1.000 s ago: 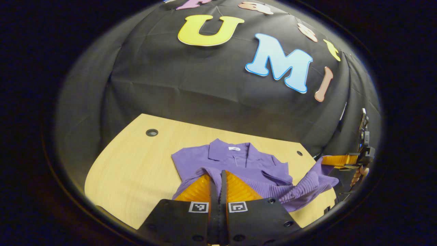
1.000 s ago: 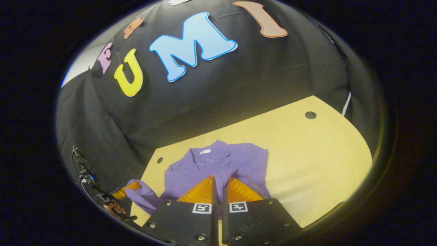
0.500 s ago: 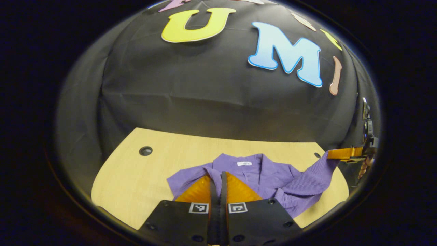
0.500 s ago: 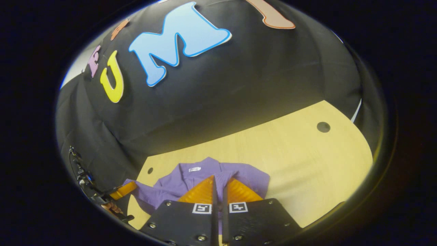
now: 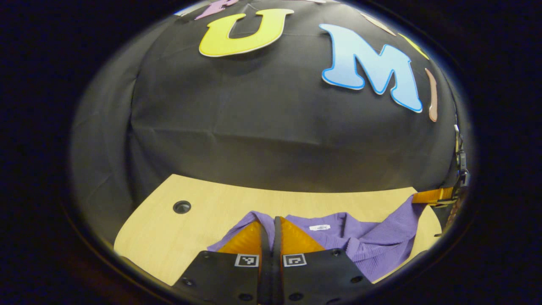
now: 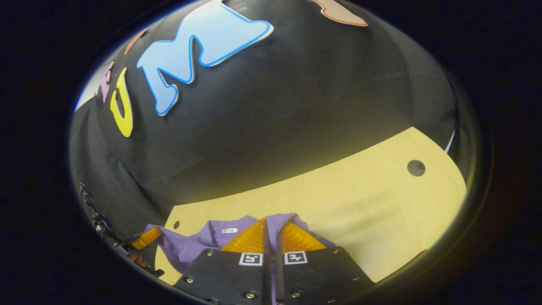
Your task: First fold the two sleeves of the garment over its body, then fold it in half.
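At the bottom centre of the left gripper view, the left gripper [image 5: 273, 224] has its two fingers pressed together, and purple fabric wraps right up around their tips, so it is pinching an edge of the purple garment [image 5: 372, 243]. Just beyond the fingertips the garment spreads toward the lower right of the frame, ribbed knit on show, with its collar and a small white neck tag [image 5: 319, 227] facing the far wall. Its long run goes from the left gripper's tips across to the right edge, where a stretch of cloth climbs off the wooden table [image 5: 169, 237] to the right gripper [image 5: 430, 196], seen small there with its fingers closed on that far edge.

Over in the right gripper view, bottom centre, the right gripper [image 6: 271, 226] also shows its fingers squeezed together with purple cloth peeking out between and around the tips. The garment [image 6: 203, 241] trails off to the lower left of this frame, neck tag [image 6: 229, 231] up, collar again toward the wall, and ends at the left gripper [image 6: 146, 238] near the left edge, clamped on the cloth there. Between the two grippers the fabric hangs slack and lifted rather than lying flat.

Farther back, bare table [image 6: 372, 203] runs to a round cable hole [image 6: 416, 167], another hole [image 5: 182, 206] sits at the left in the left gripper view, and the black cloth wall [image 5: 271, 127] rises behind.
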The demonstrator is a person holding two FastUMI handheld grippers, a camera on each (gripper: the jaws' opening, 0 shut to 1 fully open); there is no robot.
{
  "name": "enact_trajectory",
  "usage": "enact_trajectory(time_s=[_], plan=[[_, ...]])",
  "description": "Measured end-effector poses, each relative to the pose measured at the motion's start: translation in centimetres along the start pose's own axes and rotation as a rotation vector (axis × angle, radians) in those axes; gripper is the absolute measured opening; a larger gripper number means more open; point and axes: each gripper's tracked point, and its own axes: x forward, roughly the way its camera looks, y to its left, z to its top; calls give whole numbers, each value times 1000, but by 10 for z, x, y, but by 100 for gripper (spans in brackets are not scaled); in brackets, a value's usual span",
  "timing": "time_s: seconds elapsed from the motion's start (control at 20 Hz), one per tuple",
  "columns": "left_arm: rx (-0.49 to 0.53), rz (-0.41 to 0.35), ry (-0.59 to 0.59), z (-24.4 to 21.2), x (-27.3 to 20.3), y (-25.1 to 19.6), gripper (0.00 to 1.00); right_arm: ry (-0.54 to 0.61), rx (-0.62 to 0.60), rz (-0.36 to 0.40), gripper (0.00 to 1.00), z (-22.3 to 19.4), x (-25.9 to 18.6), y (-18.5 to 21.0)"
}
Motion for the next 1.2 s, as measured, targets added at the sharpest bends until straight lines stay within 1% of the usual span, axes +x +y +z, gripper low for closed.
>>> enact_trajectory(time_s=[0.15, 0.25, 0.4, 0.55, 0.6, 0.65, 0.7, 0.75, 0.8, 0.85, 0.9, 0.95, 1.0, 1.05, 1.1, 1.15, 1.2], plan=[[2, 49, -6, 1, 15, 15, 6, -3, -9, -18, 4, 5, 23, -6], [5, 81, -11, -1, 21, 25, 6, 0, -28, -46, 4, 2, 34, -13], [5, 98, -6, -8, 27, 28, 6, 1, -78, -80, 4, -6, 44, -16], [20, 118, 20, -19, 31, 28, 9, 5, -161, -113, 7, -10, 45, -19], [34, 133, 29, -22, 31, 28, 11, 10, -184, -126, 8, -13, 44, -20], [45, 140, 35, -23, 30, 28, 16, 11, -206, -132, 9, -12, 43, -19], [49, 136, 38, -21, 30, 24, 17, 6, -231, -137, 10, -11, 41, -20], [49, 133, 38, -21, 28, 22, 18, -2, -252, -146, 17, -9, 38, -20], [48, 125, 36, -19, 26, 18, 22, -12, -270, -156, 20, -5, 33, -20], [46, 117, 31, -16, 23, 15, 36, -23, -283, -156, 24, 1, 26, -15], [39, 111, 26, -13, 20, 13, 43, -28, -290, -156, 27, 1, 20, -12], [35, 99, 18, -10, 15, 10, 56, -37, -306, -163, 31, 5, 14, -10], [39, 95, 2, -5, 10, 8, 69, -47, -317, -157, 32, 7, 8, -4], [48, 86, -17, 0, 5, 7, 83, -56, -331, -165, 52, 9, 0, -1], [60, 75, -31, 5, -1, 4, 96, -67, -346, -170, 59, 11, -9, 3], [66, 61, -42, 11, -8, 1, 96, -83, -360, -181, 73, 15, -21, 7], [67, 44, -53, 17, -14, -2, 96, -99, -371, -192, 77, 17, -31, 11]])
